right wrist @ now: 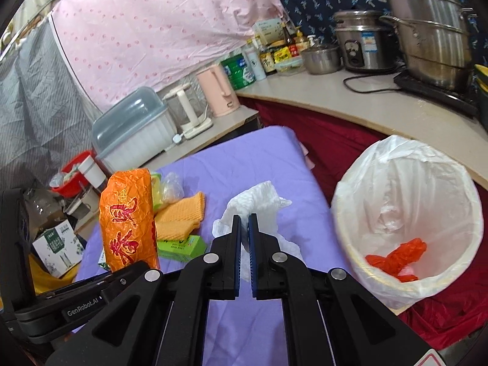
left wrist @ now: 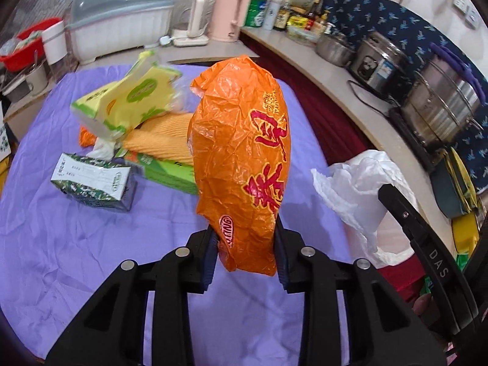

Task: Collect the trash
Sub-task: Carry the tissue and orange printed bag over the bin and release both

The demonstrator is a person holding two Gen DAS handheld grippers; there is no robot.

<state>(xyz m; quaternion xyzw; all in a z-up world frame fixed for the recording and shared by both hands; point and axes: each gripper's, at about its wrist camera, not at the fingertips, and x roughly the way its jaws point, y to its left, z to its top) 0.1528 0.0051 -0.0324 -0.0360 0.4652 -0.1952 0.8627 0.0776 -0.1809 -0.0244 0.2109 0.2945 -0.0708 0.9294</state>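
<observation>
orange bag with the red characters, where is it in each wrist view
Left wrist: the orange bag fills the centre, upright, pinched in the left gripper.
Right wrist: it stands at lower left, above the left gripper's body.
Shared landmark: the pink kettle on the back counter.
</observation>
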